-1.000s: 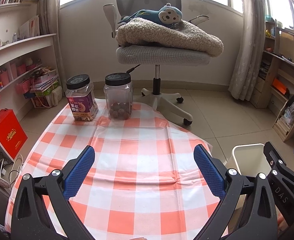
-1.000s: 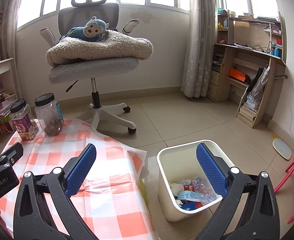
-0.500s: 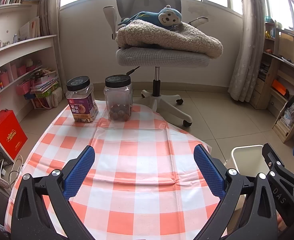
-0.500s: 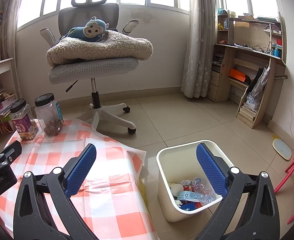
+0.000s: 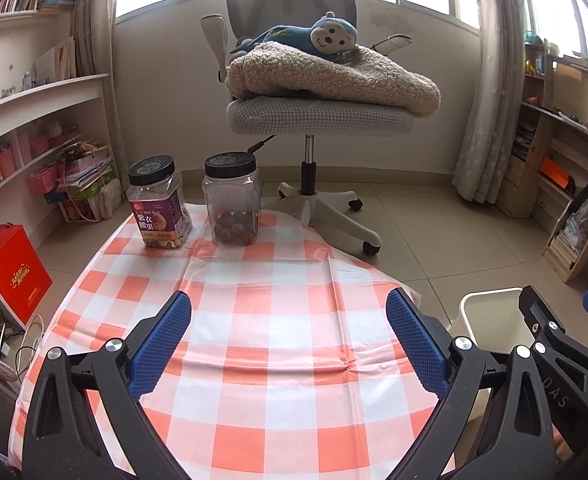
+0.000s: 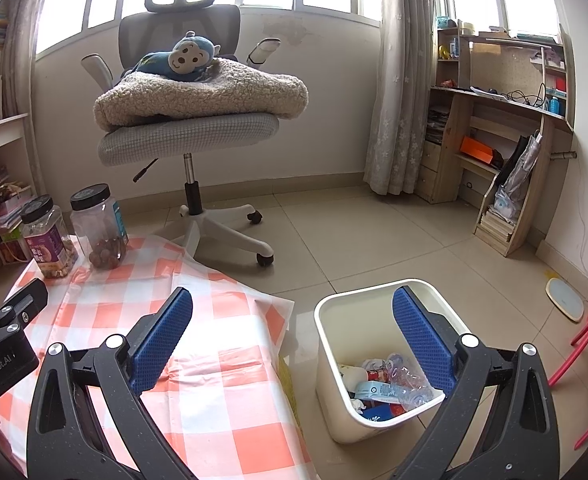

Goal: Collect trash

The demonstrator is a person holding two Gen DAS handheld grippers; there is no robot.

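**Both tongs wide open, trash is all in the bin**

So here's the scene. The left tongs (image 5: pixel 288 340) are spread wide with nothing between the blue pads, hanging over the near half of the tabletop (image 5: pixel 254 320), which wears an orange-and-white checked cloth. The right tongs (image 6: pixel 294 340) are just as wide open and just as empty, sitting off the tabletop's right edge, above the white trash bin (image 6: pixel 333 356) on the floor.

The trash (image 6: pixel 389 384) is down at the bottom of that bin: crumpled clear plastic, something like a bottle with a light blue label, a few red and white bits. I can't make out the individual pieces beyond that. The bin stands just beside the right edge of the tabletop, where the cloth hangs over.

On the cloth itself, only two things, both at the far edge toward the left corner: a clear jar with a purple label (image 5: pixel 158 204) and black lid, and right next to it a clear jar (image 5: pixel 233 200) with brown round things at the bottom, also black lid. They stand upright, close together but not touching.

Behind the tabletop there's a grey office chair (image 5: pixel 317 116) with a fluffy blanket and a blue monkey plush (image 5: pixel 321 36) on top.
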